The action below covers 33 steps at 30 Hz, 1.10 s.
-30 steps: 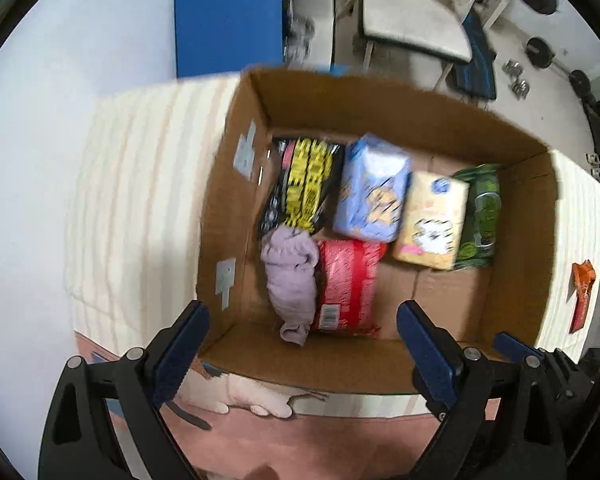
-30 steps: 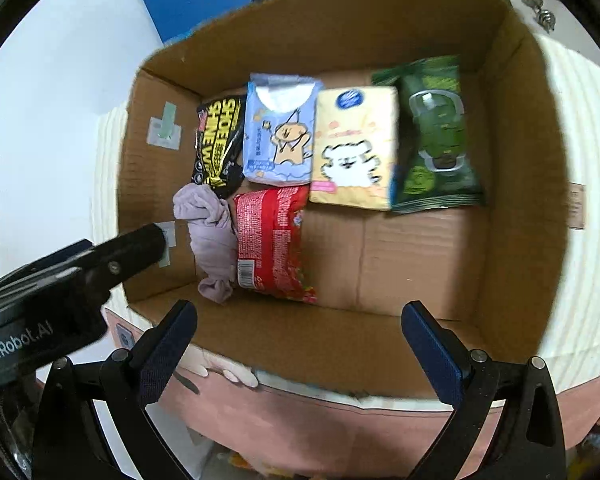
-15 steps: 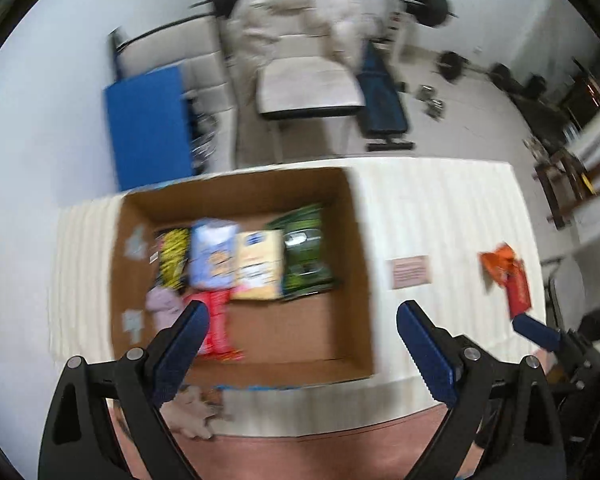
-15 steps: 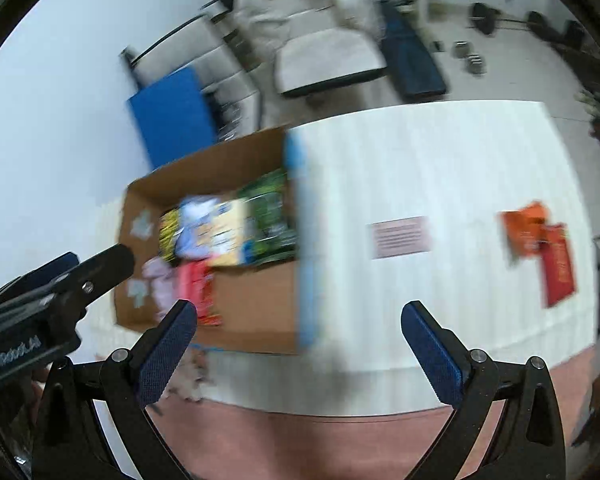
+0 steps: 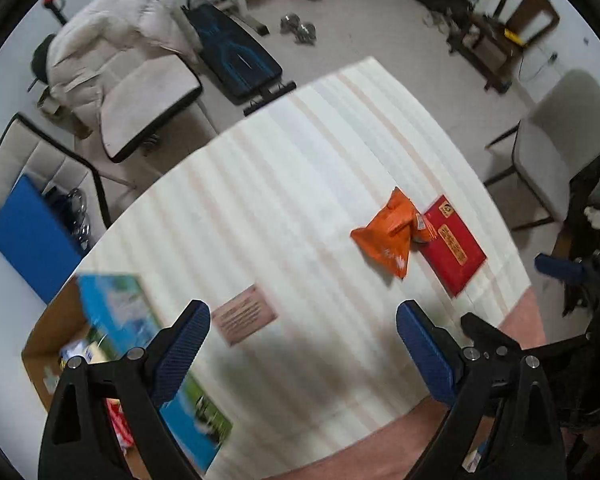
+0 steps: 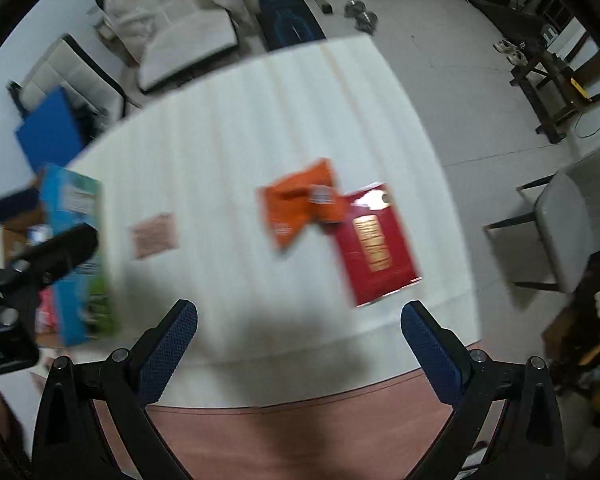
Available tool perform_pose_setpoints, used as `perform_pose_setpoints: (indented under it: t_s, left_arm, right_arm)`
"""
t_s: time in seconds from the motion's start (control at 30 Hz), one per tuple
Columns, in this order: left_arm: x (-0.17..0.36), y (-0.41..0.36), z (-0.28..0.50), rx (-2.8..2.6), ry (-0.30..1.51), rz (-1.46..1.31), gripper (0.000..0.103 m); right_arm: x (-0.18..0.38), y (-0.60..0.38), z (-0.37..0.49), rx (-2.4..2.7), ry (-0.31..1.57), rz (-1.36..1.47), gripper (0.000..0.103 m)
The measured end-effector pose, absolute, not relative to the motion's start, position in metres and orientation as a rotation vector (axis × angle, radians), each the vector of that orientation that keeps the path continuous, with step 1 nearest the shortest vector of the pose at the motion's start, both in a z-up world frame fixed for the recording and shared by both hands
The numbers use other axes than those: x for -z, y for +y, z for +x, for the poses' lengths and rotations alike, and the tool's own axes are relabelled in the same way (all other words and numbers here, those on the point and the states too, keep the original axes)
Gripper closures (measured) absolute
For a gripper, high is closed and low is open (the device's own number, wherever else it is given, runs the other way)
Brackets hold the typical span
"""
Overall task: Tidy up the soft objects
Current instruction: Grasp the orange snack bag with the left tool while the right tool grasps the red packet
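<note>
An orange soft packet (image 5: 388, 232) lies on the white striped table, overlapping a flat red packet (image 5: 454, 246) to its right. Both also show in the right wrist view, the orange packet (image 6: 296, 204) and the red packet (image 6: 374, 248) ahead of my right gripper. My left gripper (image 5: 302, 338) is open and empty above the table's near side. My right gripper (image 6: 298, 340) is open and empty over the table's front edge. The cardboard box (image 5: 48, 344) with several packets inside is at the far left, its blue printed side (image 6: 76, 256) facing the table.
A small pinkish card (image 5: 244, 314) lies on the table between box and packets. The striped table (image 5: 284, 168) ends at a pink front edge. A grey chair (image 5: 560, 140) stands at the right, a padded chair, blue board and gym gear behind.
Both grippers have swung right, away from above the box. The box has slid to the left edge of both views; the orange and red packets have come toward the middle.
</note>
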<state>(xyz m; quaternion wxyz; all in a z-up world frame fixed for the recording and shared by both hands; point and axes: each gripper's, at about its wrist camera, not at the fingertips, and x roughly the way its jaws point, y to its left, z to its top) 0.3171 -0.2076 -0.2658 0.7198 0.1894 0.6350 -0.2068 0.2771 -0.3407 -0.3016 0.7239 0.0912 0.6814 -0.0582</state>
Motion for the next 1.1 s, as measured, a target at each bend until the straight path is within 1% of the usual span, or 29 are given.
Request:
perform_pose_setpoints:
  t_s: [0.1,0.2,0.3,0.43,0.47,0.53,0.6,0.67,0.7,0.73,0.8,0.83,0.87,0.9,0.93,1.0,1.03,1.07,1.1]
  left_arm:
    - [0.292,-0.235,0.324,0.457,1.439,0.478,0.007]
    - [0.324,-0.259,0.327,0.473,1.491,0.534,0.007]
    - [0.347,-0.279,0.331,0.494,1.53,0.585,0.007]
    - [0.371,-0.296,0.336,0.499,1.557,0.634,0.007]
    - [0.374,-0.299,0.337,0.503,1.562,0.647,0.007]
    - [0.381,-0.308,0.339,0.506,1.564,0.685,0.007]
    - [0.388,-0.315,0.338,0.526,1.575,0.716,0.007]
    - [0.398,-0.323,0.336,0.554,1.596,0.741,0.007]
    - [0.403,-0.327,0.333,0.577,1.611,0.748,0.007]
    - [0.406,-0.33,0.331,0.536,1.681,0.823,0.007]
    - [0.413,-0.334,0.326,0.549,1.699,0.837,0.009]
    - [0.416,-0.336,0.323,0.56,1.703,0.841,0.014]
    - [0.418,-0.335,0.32,0.56,1.712,0.837,0.034]
    - [0.421,-0.332,0.32,0.547,1.741,0.815,0.043]
    - [0.423,-0.33,0.32,0.536,1.754,0.792,0.043]
    - [0.42,-0.323,0.32,0.516,1.747,0.758,0.048]
    - [0.419,-0.319,0.32,0.503,1.75,0.743,0.048]
    - [0.417,-0.312,0.321,0.487,1.759,0.708,0.057]
    - [0.415,-0.305,0.319,0.463,1.769,0.671,0.057]
  right_arm:
    - [0.343,-0.369,0.289,0.144,1.588,0.111,0.0]
    - [0.385,-0.392,0.299,0.144,1.666,0.096,0.0]
    - [0.418,-0.405,0.308,0.141,1.711,0.082,0.0]
    - [0.445,-0.411,0.312,0.134,1.748,0.083,0.001]
    - [0.452,-0.413,0.311,0.138,1.761,0.087,0.007]
    - [0.465,-0.42,0.308,0.126,1.794,0.167,0.008]
    - [0.465,-0.422,0.304,0.12,1.792,0.178,0.014]
    - [0.465,-0.425,0.3,0.115,1.807,0.191,0.022]
    - [0.464,-0.426,0.297,0.11,1.813,0.189,0.022]
    - [0.464,-0.428,0.296,0.108,1.815,0.185,0.023]
    - [0.462,-0.431,0.295,0.106,1.811,0.169,0.023]
    - [0.461,-0.432,0.294,0.104,1.808,0.154,0.023]
    - [0.459,-0.433,0.295,0.102,1.804,0.14,0.023]
    - [0.456,-0.434,0.296,0.095,1.796,0.129,0.023]
    - [0.453,-0.433,0.296,0.087,1.79,0.115,0.022]
    - [0.449,-0.435,0.299,0.084,1.772,0.081,0.022]
    - [0.449,-0.433,0.301,0.083,1.762,0.062,0.022]
    - [0.449,-0.433,0.303,0.081,1.754,0.051,0.022]
    - [0.449,-0.432,0.307,0.074,1.746,0.058,0.022]
